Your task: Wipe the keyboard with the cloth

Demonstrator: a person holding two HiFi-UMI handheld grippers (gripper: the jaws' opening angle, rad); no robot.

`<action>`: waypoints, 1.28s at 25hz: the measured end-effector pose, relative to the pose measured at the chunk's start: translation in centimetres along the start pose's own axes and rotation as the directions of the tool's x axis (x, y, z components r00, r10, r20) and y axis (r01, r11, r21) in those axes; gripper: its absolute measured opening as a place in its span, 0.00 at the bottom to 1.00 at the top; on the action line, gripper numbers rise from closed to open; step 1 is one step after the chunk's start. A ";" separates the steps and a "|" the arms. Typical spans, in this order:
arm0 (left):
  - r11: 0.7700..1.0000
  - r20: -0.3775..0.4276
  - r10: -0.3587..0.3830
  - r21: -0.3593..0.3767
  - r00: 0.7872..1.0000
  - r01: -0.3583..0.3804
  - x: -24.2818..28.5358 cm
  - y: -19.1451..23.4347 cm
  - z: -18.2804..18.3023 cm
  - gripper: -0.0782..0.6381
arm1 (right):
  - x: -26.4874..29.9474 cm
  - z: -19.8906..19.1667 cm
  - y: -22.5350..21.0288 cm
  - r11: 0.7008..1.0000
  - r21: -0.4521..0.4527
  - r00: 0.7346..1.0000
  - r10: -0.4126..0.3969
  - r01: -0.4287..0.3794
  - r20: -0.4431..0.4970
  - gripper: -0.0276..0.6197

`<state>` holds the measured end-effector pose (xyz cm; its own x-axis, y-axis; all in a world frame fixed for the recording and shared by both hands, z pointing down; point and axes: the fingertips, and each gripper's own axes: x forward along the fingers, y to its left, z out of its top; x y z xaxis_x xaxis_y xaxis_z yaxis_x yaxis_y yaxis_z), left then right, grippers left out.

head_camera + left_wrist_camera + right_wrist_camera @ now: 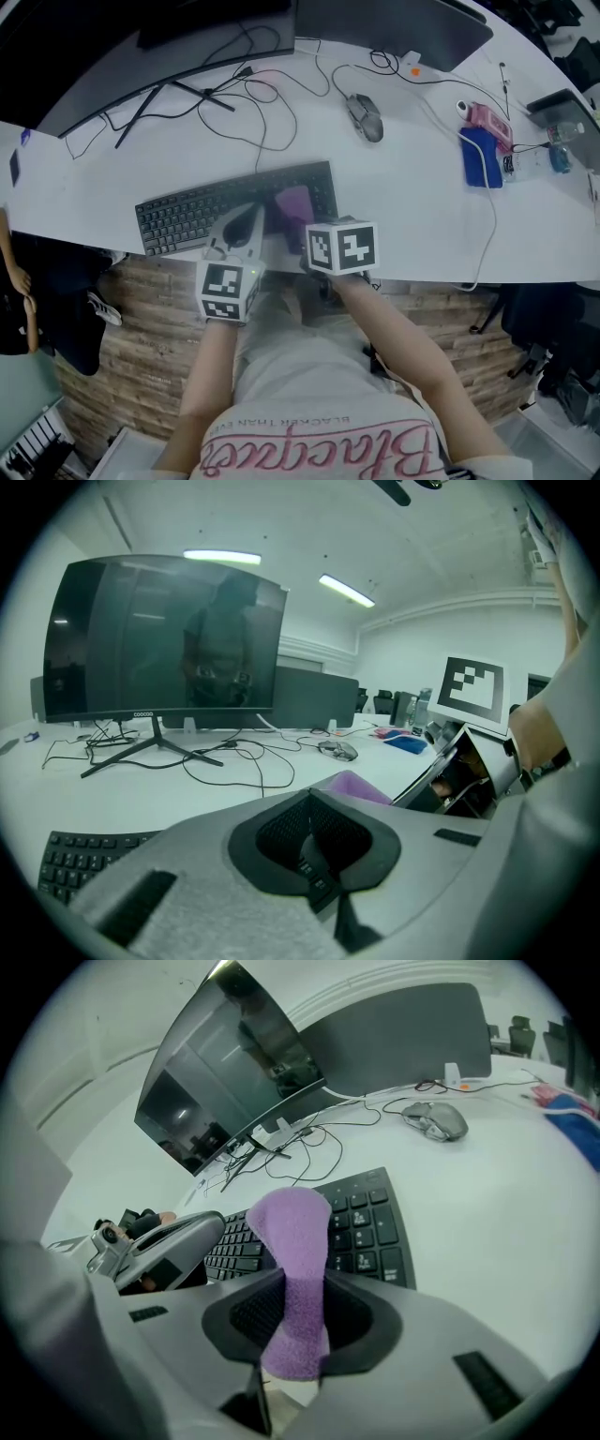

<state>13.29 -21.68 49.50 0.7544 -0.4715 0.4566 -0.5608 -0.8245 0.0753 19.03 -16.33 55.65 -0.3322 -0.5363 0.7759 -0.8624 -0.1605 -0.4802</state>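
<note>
The black flat keyboard (192, 216) lies with its long axis running left to right along the near edge of the white counter (422, 216), directly ahead of both grippers. The right gripper (292, 1335) is the one that matters for the wipe. Its fingers are clamped on the purple fleecy cloth (292, 1232), which stands out forward from between them, its free end hanging over the right end of the keyboard, by the number keys. Whether that end is pressing on the keys cannot be told. Most of the keys stretch away to the left of the cloth, so the stroke probably has to travel leftward along the long axis. The left gripper (319, 855) sits just beside the right one, over the keyboard's front edge near its middle, its fingers together with nothing between them.
</note>
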 end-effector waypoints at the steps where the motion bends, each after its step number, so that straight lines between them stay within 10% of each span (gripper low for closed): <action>1: 1.000 -0.003 -0.003 0.002 1.000 0.003 0.3 -0.3 0.1 0.12 | -0.2 0.1 -0.5 1.000 0.004 1.000 -0.002 0.002 0.001 0.18; 16: 0.998 0.014 -0.063 0.027 0.998 0.062 4.0 -4.6 1.7 0.12 | -3.5 0.8 -6.2 0.997 0.050 0.997 -0.061 0.059 0.037 0.19; 32: 0.997 0.077 -0.051 0.054 0.996 0.047 2.9 -3.9 4.8 0.12 | -9.3 4.8 -10.5 0.954 -0.035 0.943 -0.287 0.297 0.166 0.19</action>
<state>19.31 -21.31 46.23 0.8063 -0.4512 0.3825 -0.5052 -0.8617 0.0485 33.03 -13.67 51.52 -0.0027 -0.5973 0.8020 -0.9351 -0.2828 -0.2137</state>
